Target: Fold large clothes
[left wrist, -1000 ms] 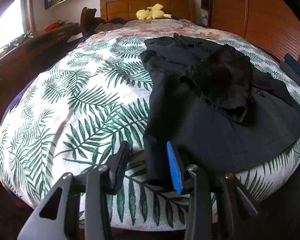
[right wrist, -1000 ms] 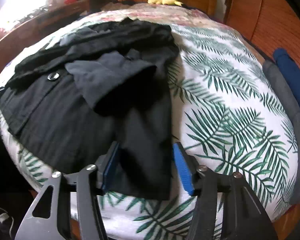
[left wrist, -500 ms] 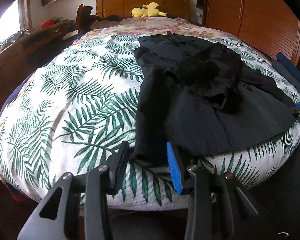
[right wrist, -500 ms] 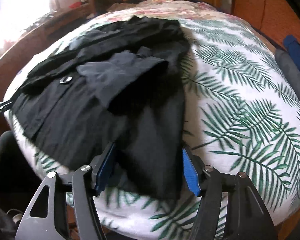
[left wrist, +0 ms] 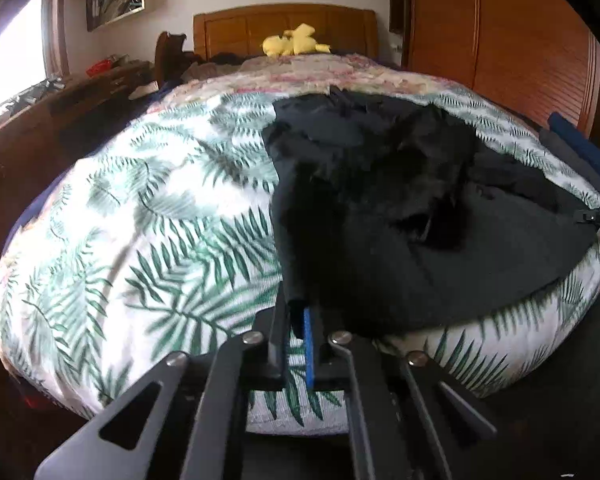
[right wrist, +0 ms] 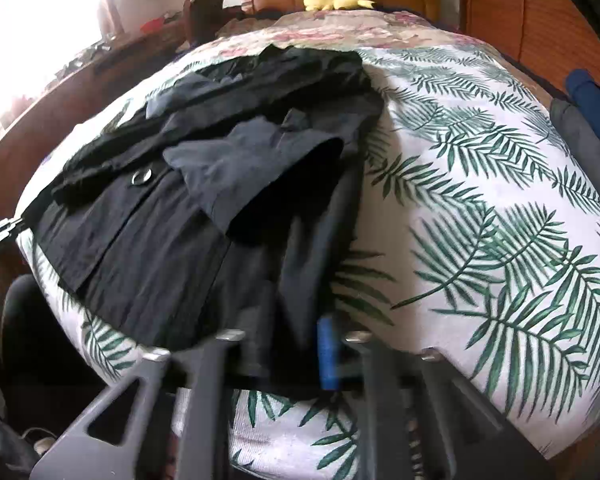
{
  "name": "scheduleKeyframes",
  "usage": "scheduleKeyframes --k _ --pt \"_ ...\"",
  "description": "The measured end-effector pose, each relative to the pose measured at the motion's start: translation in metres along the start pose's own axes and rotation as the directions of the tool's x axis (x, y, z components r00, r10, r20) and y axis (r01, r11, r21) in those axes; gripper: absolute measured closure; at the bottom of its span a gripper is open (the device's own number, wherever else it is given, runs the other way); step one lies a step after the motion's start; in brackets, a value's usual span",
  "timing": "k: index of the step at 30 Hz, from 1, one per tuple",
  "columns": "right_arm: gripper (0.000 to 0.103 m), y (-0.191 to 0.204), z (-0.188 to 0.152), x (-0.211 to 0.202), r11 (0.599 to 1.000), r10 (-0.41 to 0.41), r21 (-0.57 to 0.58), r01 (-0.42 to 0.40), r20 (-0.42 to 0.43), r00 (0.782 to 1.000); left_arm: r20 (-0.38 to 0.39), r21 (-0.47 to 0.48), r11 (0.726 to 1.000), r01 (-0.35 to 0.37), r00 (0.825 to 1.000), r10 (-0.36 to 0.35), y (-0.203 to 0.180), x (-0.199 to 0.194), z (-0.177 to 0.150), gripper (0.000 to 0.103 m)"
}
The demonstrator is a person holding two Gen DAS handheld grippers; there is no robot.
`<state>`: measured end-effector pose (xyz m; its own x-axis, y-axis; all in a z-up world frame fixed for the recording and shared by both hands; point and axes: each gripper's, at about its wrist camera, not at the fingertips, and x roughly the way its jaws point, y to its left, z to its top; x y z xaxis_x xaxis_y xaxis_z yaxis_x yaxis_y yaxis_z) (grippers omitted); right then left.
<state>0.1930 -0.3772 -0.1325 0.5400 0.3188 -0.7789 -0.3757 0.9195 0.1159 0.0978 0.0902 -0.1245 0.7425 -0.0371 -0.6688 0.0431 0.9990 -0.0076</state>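
The bed (left wrist: 148,240) fills the room from where I stand, its cover printed with green palm leaves, and a wooden headboard (left wrist: 284,26) and a yellow soft toy (left wrist: 296,42) sit at the far end. Across the near half of it lies the black coat (right wrist: 204,232), spread mostly flat with its hem toward the foot of the bed and a sleeve (right wrist: 252,164) folded over the front. It looks to be a heavy woven cloth: soft enough to drape over the mattress edge, thick enough to hold a crease, and not slippery on this ribbed cover. I would expect it to sag in the middle when raised, so the two bottom corners are the sensible places to take it.

That is where both tools are. The left tool (left wrist: 298,332) has just been closing and now pinches the coat's hem corner on its side, cloth bunched between the pads. The right tool (right wrist: 296,344) has likewise just been closing and grips the opposite hem corner, dark fabric packed against its blue pad (right wrist: 327,354).

One metal button (right wrist: 141,176) shows on the front flap; it is the only hard part, and worth keeping inside the fold.
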Motion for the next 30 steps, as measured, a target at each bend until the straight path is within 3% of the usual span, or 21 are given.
scheduleKeyframes --k 2,7,11,18,20,23,30 --pt "0.099 -0.001 0.006 -0.009 1.000 0.004 0.006 -0.004 0.023 1.000 0.064 0.011 1.000 -0.005 0.998 0.005 -0.004 -0.020 0.012 0.101" --pt "0.101 0.011 0.026 -0.053 0.999 -0.014 -0.036 0.018 0.126 0.992 0.172 0.034 0.999 -0.014 0.985 0.008 -0.014 -0.066 0.038 0.101" --pt "0.101 0.022 0.036 -0.099 0.998 0.005 -0.056 0.006 0.191 0.982 0.267 0.039 0.999 -0.026 0.964 0.014 -0.020 -0.119 0.052 0.101" --pt "0.101 0.056 0.034 -0.192 0.990 0.069 -0.135 -0.030 0.292 0.954 0.435 0.029 0.998 -0.051 0.900 0.033 -0.024 -0.215 0.058 0.102" --pt "0.102 0.065 0.033 -0.219 0.987 0.101 -0.153 -0.052 0.334 0.937 0.470 0.041 0.997 -0.064 0.882 0.037 -0.029 -0.239 0.055 0.102" --pt "0.102 0.073 0.028 -0.237 0.983 0.109 -0.178 -0.046 0.363 0.925 0.472 0.050 0.996 -0.067 0.881 0.036 -0.031 -0.250 0.053 0.102" --pt "0.102 0.062 0.017 -0.201 0.985 0.112 -0.160 -0.066 0.297 0.948 0.402 0.045 0.995 -0.084 0.914 0.059 -0.024 -0.216 0.053 0.102"
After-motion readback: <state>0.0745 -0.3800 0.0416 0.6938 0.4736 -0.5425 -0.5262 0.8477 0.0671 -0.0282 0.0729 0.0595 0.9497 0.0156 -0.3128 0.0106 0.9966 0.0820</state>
